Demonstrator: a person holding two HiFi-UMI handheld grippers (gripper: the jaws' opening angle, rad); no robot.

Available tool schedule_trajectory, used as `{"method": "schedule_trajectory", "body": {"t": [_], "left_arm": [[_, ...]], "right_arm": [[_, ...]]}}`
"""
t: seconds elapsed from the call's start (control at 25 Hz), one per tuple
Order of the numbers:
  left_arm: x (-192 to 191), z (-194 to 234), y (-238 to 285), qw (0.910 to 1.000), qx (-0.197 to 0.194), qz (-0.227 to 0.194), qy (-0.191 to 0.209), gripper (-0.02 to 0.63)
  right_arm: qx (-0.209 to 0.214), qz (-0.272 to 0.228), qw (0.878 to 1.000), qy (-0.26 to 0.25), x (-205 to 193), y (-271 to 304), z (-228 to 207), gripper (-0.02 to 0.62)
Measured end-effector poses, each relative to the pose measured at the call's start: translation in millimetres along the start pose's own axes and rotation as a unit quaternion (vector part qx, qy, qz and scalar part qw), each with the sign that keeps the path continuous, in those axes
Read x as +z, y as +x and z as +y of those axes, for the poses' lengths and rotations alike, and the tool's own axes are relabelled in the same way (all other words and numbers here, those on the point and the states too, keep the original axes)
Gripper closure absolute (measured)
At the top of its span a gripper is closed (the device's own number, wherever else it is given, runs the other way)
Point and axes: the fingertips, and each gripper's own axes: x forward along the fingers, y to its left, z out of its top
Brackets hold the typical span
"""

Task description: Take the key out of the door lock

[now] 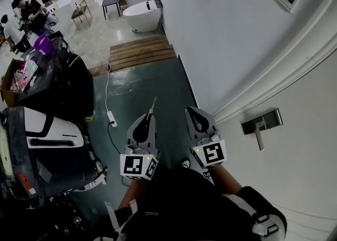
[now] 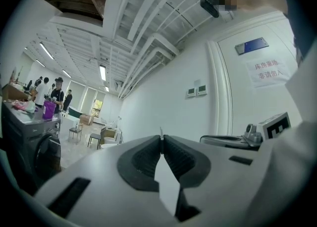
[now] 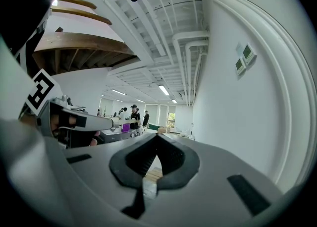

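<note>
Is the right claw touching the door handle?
No, in the head view the right claw hangs apart from the door handle.

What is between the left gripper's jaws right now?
The left gripper is shut on what looks like the key. Only its thin metal tip pokes out past the pads. The rest is covered by the jaws.

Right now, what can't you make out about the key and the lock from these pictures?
- Key: the head view shows only a thin tip sticking out past the shut left gripper. The rest is hidden between the jaws, so calling it the key is a guess.
- The same tip in the left gripper view is a sliver too small to identify.
- Keyhole: the door handle is too small in the head view to show one.
</note>
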Motion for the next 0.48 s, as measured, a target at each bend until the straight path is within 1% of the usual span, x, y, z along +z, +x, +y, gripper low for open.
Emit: {"method": "schedule_trajectory", "body": {"t": [0.48], "left_arm": [[-3.2,-1.7,-2.4,1.0000,0.006,0.001,-0.001,0.571]], "right_arm": [[0.016,-0.005,1.000,-0.002,-1.0,3.8,5.0,0.588]]}}
